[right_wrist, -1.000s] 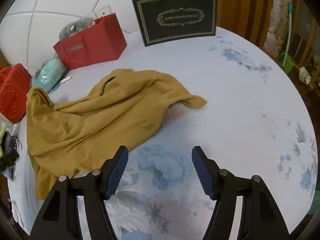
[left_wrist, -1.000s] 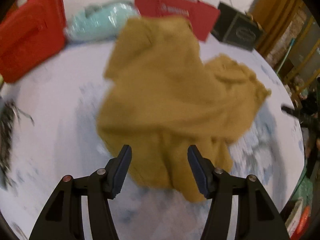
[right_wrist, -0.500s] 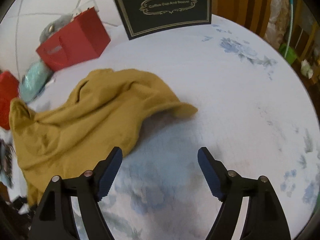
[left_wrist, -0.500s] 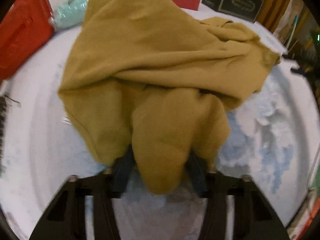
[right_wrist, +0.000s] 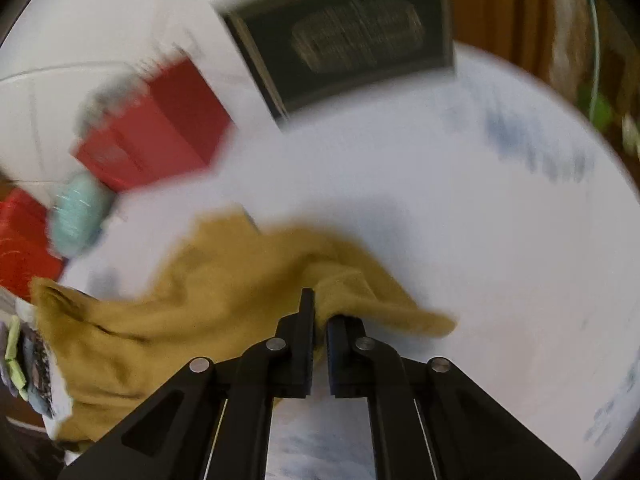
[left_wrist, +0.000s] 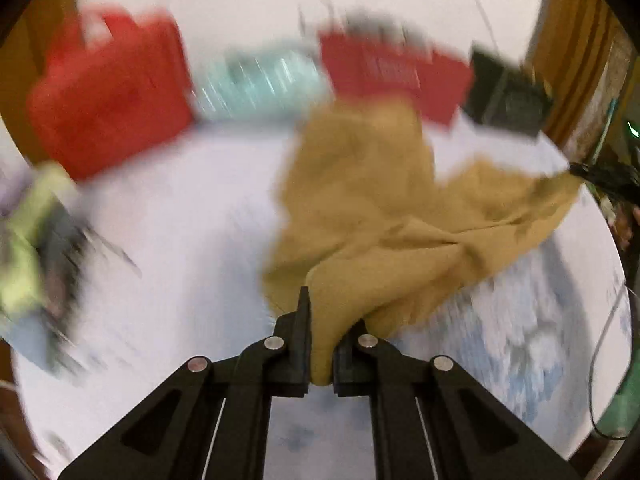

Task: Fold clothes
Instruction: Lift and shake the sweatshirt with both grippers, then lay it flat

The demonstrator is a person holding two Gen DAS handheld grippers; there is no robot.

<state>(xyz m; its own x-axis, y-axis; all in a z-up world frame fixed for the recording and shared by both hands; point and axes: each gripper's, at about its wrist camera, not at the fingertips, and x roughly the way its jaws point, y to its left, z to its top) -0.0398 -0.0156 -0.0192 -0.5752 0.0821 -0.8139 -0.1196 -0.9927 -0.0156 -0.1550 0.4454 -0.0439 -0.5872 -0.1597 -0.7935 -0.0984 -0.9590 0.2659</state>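
Note:
A mustard-yellow garment (left_wrist: 384, 216) lies crumpled on the white floral bedsheet (left_wrist: 180, 240). My left gripper (left_wrist: 322, 332) is shut on a bunched fold of it at the near edge. In the right wrist view the same garment (right_wrist: 192, 304) spreads to the left, and my right gripper (right_wrist: 320, 320) is shut on another edge of it. Both views are motion-blurred.
Along the back stand a red case (left_wrist: 108, 96), a teal bundle (left_wrist: 260, 80), a red paper bag (left_wrist: 392, 72) and a black gift bag (right_wrist: 348, 44). Dark and green clothes (left_wrist: 32, 240) lie at the left edge. The bed's right edge drops to the floor.
Both grippers were open a second ago. The left one closed on a garment fold and pulled it back; the right one moved down to the garment's edge and closed on it.

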